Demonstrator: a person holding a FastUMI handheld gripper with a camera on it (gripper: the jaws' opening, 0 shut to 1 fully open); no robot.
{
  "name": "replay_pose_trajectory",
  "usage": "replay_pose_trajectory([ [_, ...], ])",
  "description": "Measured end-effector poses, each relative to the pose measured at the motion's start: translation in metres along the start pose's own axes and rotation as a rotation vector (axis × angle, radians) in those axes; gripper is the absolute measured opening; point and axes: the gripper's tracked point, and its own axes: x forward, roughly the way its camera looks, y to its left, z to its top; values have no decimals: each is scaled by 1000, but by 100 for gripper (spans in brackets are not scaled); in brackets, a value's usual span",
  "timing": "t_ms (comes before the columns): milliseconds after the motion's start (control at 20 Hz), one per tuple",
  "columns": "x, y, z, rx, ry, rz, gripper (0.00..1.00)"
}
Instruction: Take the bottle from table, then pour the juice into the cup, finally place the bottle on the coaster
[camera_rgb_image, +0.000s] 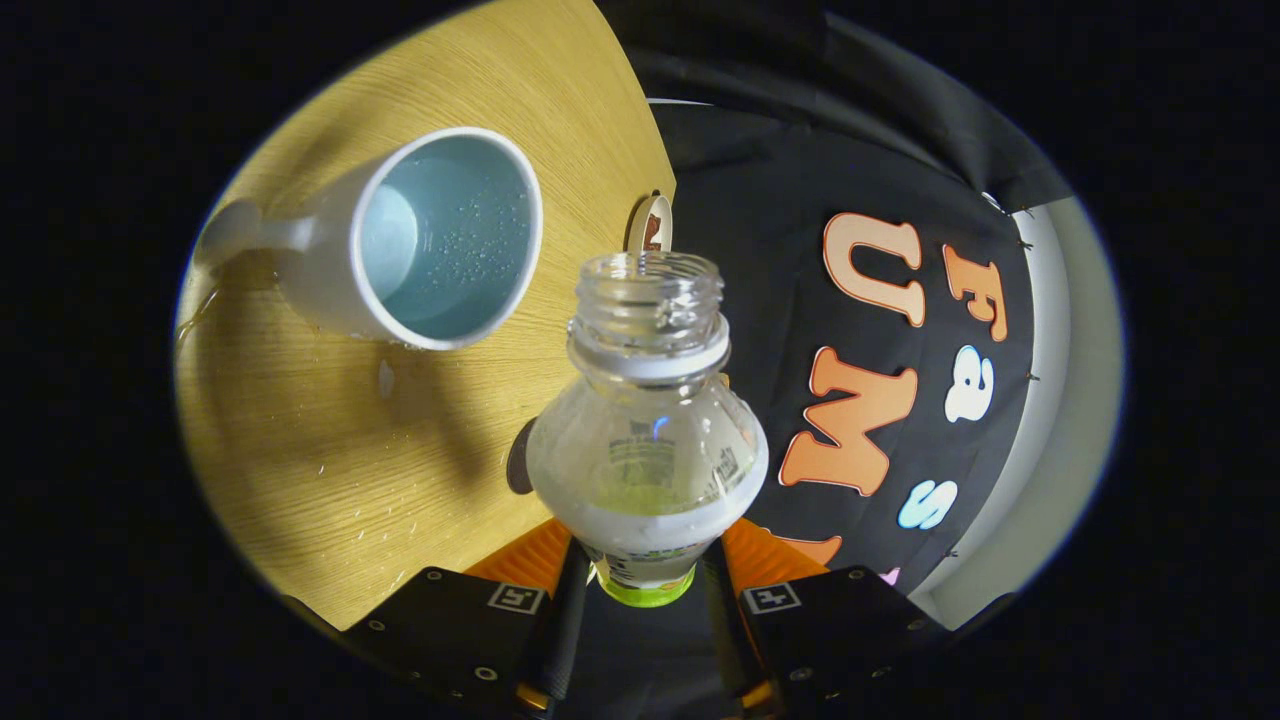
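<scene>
Logging, left to right: white cup (440, 240), pale blue inside, on my wooden table (330, 450) amid spilled droplets; uncapped clear bottle (648, 420) clamped between both fingers of my tool (645, 570), neck forward; small round coaster (651, 224) at the table's edge beyond it.
</scene>
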Motion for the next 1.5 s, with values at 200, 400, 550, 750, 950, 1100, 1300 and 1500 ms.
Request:
replay_pose_trajectory([
  [200, 2, 0, 1, -36, -11, -6, 57],
  [400, 0, 0, 1, -54, -13, -9, 57],
  [550, 4, -2, -3, -90, -6, -23, 57],
  [750, 5, -4, -5, -113, -2, -26, 57],
  [950, 6, -6, -3, -134, -9, -34, 57],
  [1100, 7, -6, -3, -143, -12, -35, 57],
  [1300, 7, -6, -4, -155, -15, -31, 57],
  [1500, 9, -7, -4, -173, -23, -29, 57],
])
